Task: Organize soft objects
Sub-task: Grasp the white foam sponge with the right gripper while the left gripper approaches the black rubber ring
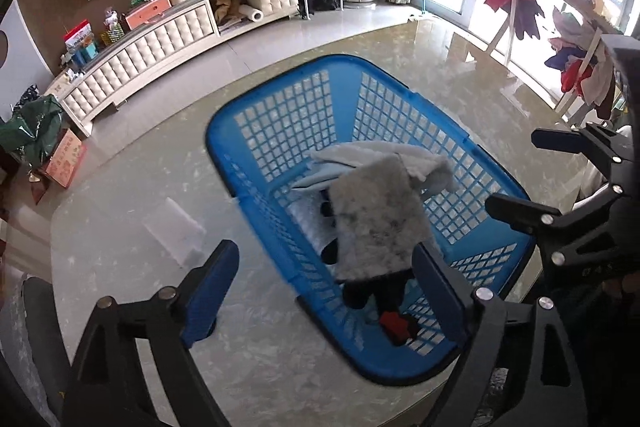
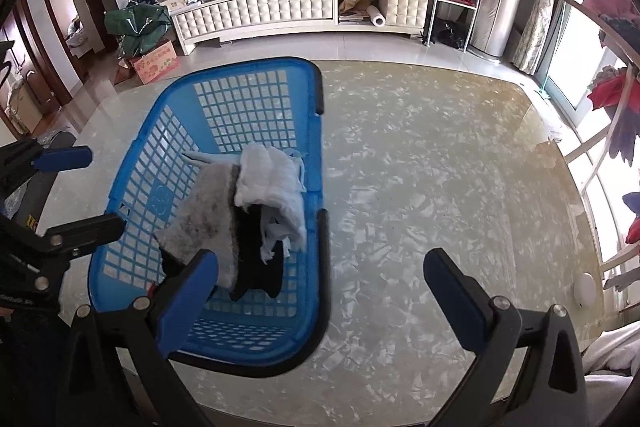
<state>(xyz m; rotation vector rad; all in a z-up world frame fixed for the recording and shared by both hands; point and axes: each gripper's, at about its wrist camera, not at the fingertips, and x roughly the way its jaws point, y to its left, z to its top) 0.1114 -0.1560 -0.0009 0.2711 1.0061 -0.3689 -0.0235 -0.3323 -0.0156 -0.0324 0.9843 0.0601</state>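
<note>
Left tool (image 1: 324, 291): I see its blue pads spread wide with nothing pinched between them. It hangs above the near end of the basket and tilts steeply down, which looks to me like the pose for letting a cloth fall in.

Right tool (image 2: 320, 291): also spread and empty. It hovers over bare counter just beside the basket's right wall, I judge so that it stays out of the other tool's way.

Basket (image 1: 280, 99): blue plastic with lattice walls, resting flat on the counter. It serves as the collecting place, so it sits within reach of both tools.

Grey cloth (image 1: 380, 215): a fuzzy speckled rectangle lying on top of the pile inside the basket, slanted, its lower edge draped over the dark things beneath.

Pale blue cloth (image 2: 268, 179): crumpled at the far side of the pile, partly under the grey one, leaning toward the right wall.

Dark pieces (image 2: 256, 259): black fabric under both cloths. A small red scrap (image 1: 394, 323) shows near the basket's close corner; I cannot tell what it is.

Counter (image 2: 440, 167): glossy and marbled, with no loose cloth on it in either view.

Progress: every soft thing I can see here lies in the basket, so I judge this round nearly done.

Risk: the grey cloth sits loosely and could slide if the basket is nudged.
</note>
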